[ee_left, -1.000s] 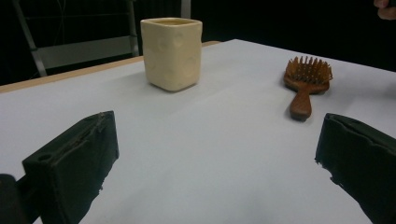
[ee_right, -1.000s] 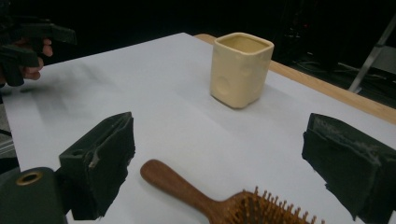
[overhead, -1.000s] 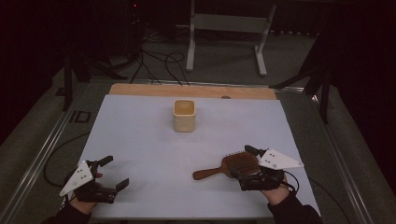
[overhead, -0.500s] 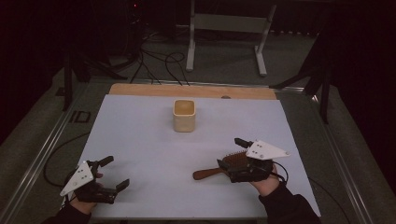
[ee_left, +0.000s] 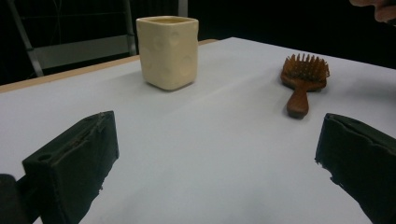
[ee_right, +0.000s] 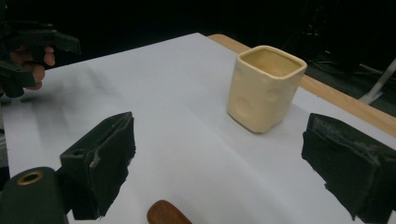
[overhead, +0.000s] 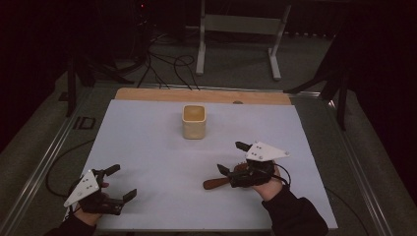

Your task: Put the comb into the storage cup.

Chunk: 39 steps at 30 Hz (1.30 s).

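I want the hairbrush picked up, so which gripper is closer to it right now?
Right. The right gripper hangs directly over the hairbrush, jaws open around its handle end. The left gripper sits open at the table's near left corner, well away from it.

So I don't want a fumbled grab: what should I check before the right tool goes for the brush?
1. Right tool open: ok, jaws wide apart.
2. Brush free on the table: ok in the left gripper view, bristles up.
3. Jaws astride the handle: cannot tell, just its tip shows between them.
4. Cup clear of the path: ok, well beyond the brush.
5. Left tool out of the way: ok, open at the near left corner.
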{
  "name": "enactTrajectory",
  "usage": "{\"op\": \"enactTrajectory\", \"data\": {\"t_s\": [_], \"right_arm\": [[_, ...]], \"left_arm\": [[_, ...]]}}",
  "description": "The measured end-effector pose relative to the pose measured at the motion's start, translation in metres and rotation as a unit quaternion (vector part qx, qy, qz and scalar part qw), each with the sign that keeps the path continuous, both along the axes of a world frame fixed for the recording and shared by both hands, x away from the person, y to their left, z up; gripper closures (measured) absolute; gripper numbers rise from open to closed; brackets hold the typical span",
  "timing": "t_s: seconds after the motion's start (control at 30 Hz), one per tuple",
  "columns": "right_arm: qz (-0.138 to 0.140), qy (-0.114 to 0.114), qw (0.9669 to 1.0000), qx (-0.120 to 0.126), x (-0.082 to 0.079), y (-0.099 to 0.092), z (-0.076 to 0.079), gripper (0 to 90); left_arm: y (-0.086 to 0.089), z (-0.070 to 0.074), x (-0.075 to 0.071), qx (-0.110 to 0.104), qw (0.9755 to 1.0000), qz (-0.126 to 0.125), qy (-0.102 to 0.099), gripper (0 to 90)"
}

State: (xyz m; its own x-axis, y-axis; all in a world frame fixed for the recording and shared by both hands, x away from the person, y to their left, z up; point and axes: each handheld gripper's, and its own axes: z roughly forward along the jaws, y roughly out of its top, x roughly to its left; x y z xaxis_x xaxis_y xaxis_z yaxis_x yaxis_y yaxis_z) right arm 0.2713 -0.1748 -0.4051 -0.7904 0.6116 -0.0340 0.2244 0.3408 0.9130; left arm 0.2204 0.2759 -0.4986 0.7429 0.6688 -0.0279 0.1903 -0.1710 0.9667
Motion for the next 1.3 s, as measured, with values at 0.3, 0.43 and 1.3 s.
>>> {"op": "enactTrajectory", "data": {"t_s": [0.3, 0.43, 1.3], "right_arm": [[0.007, 0.017, 0.9997, -0.013, 0.006, 0.016, -0.006, 9.5], [0.01, 0.021, 0.9996, -0.019, 0.008, 0.023, -0.01, 9.5], [0.012, 0.098, 0.994, -0.048, 0.025, 0.053, -0.055, 23.9]], "left_arm": [[0.0, 0.0, 0.0, 0.0, 1.0, -0.002, -0.001, 0.1], [0.0, 0.0, 0.0, 0.0, 1.0, -0.002, 0.0, 0.1], [-0.001, 0.0, 0.0, 0.002, 1.0, -0.004, 0.0, 0.1]]}}
